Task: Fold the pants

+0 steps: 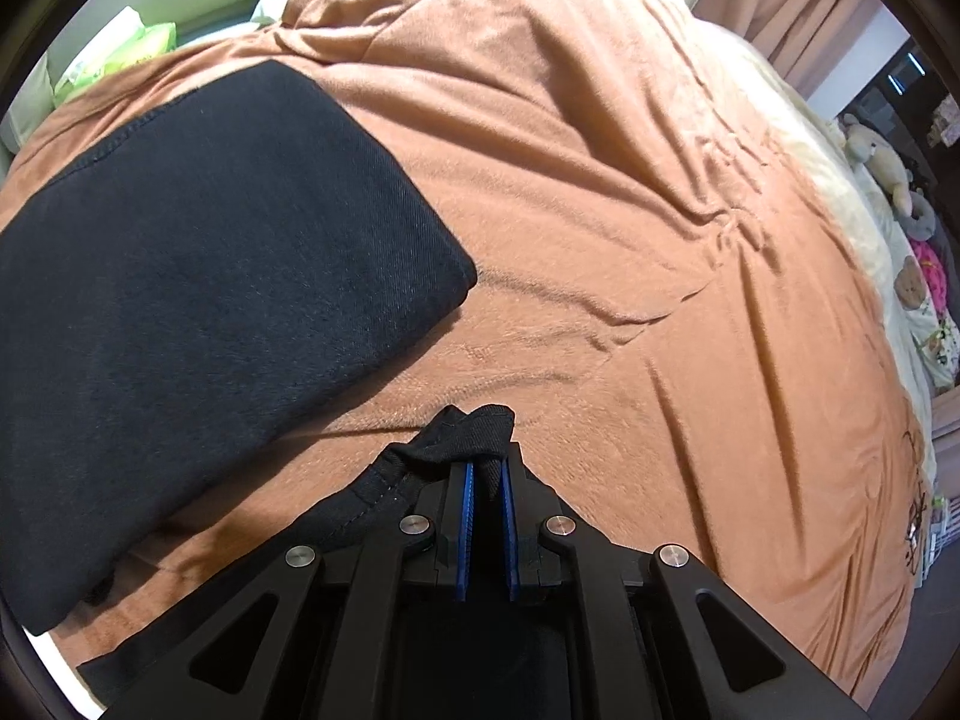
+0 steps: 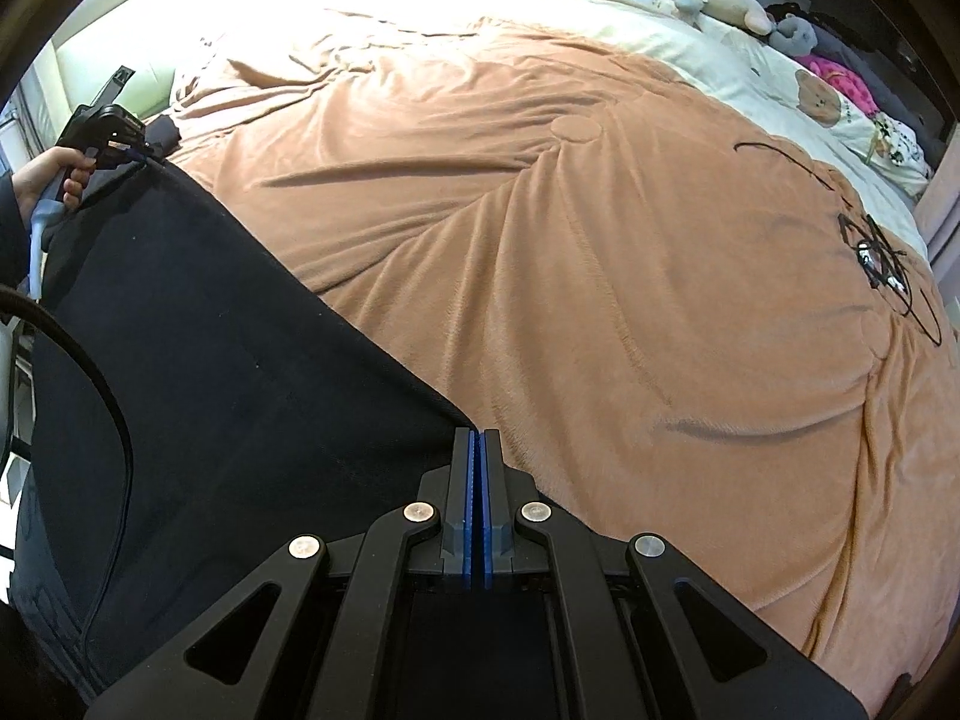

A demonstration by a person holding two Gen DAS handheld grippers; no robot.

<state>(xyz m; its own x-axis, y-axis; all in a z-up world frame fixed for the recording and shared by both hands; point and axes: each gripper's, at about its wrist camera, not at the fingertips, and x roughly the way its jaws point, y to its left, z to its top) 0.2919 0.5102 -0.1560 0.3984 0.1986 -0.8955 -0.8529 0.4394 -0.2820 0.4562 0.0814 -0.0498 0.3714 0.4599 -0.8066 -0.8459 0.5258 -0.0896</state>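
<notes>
1. On the bed (image 2: 600,300), over the tan blanket (image 1: 630,210), the black pants (image 1: 180,276) lie flat and already doubled, filling the left side of your left wrist view.
2. Your left gripper (image 1: 487,480) has its fingers (image 1: 469,516) clamped on a bunched corner of the pants; a narrow gap shows between the blue pads, with dark cloth wedged in it.
3. Your right gripper (image 2: 479,462) has its fingers (image 2: 462,480) pressed together, tips right at the cloth's edge. A straight edge of the pants runs from there up and left to your left gripper, so it appears pinched, though no fabric shows between the pads.
4. That stretched edge is the long axis: it runs between your two hands, your left hand (image 2: 42,180) at the far end near the headboard (image 2: 120,48).
5. Judging from this, the open blanket lies to the right of that edge, and the bulk of the pants to the left and below. The next fold likely carries both held corners together across the cloth.
6. No containers are in sight; soft toys (image 2: 726,9) sit at the bed's far corner, well apart.
</notes>
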